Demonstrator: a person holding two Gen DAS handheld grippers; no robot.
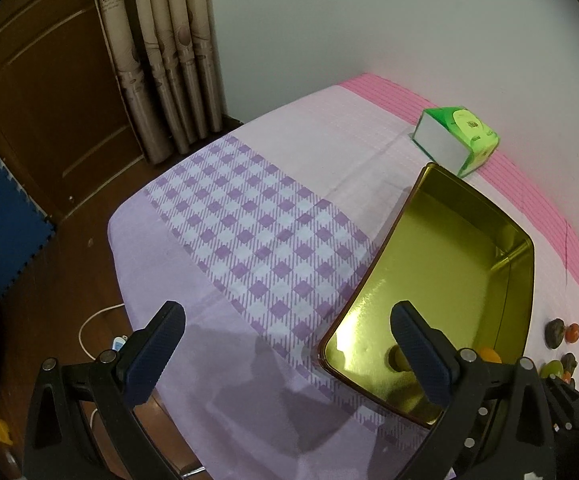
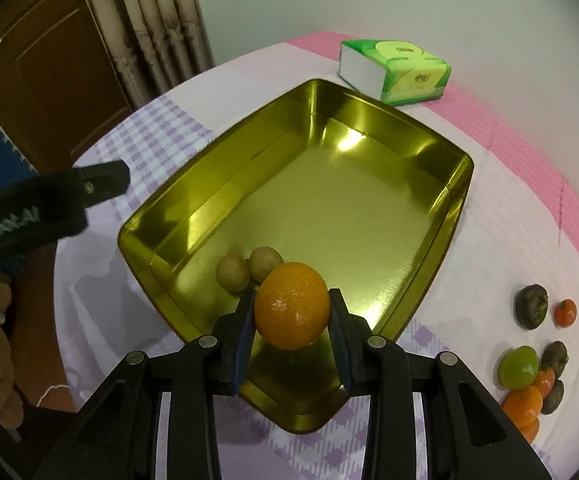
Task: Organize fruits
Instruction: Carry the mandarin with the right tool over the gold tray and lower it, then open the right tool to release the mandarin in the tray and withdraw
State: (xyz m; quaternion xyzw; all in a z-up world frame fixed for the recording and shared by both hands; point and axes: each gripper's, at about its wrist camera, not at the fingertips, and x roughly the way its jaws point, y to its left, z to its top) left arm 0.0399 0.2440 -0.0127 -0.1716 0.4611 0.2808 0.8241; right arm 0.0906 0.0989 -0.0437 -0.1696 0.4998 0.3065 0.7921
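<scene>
1. A round, glossy orange mandarin (image 2: pixel 292 306) sits clamped between the two blue-padded fingers of the right gripper (image 2: pixel 292 312), held above the near end of a shallow rectangular gold-coloured metal tin (image 2: pixel 455 196) on a lilac-and-pink checked tablecloth (image 1: pixel 249 240).

2. Two small tan, round fruits (image 2: pixel 248 270) already lie touching each other on the tin's floor, just beyond the mandarin.

3. The mandarin looks light, with a dimpled, slightly yielding peel. The pads take it across its widest part, one on each side, which seems the safest hold for a ball-shaped fruit. A harder squeeze would likely bruise it; a looser one could let the shiny skin slip.

4. The right gripper points steeply down towards the tin, the fruit close over the metal, so a short drop should be harmless, though a round fruit may roll on the smooth floor.

5. The left gripper (image 1: pixel 289 344) stands wide apart and empty, also tilted steeply down, one finger over the tablecloth and the other over the tin's near corner. In the right wrist view its black body (image 2: pixel 49 200) hangs at the tin's left side.

6. More fruit waits in a loose cluster (image 2: pixel 537 360) on the cloth to the right of the tin: a green round one, several orange ones and some dark wrinkled ones.

7. A green tissue pack (image 2: pixel 395 70) lies beyond the tin.
</scene>
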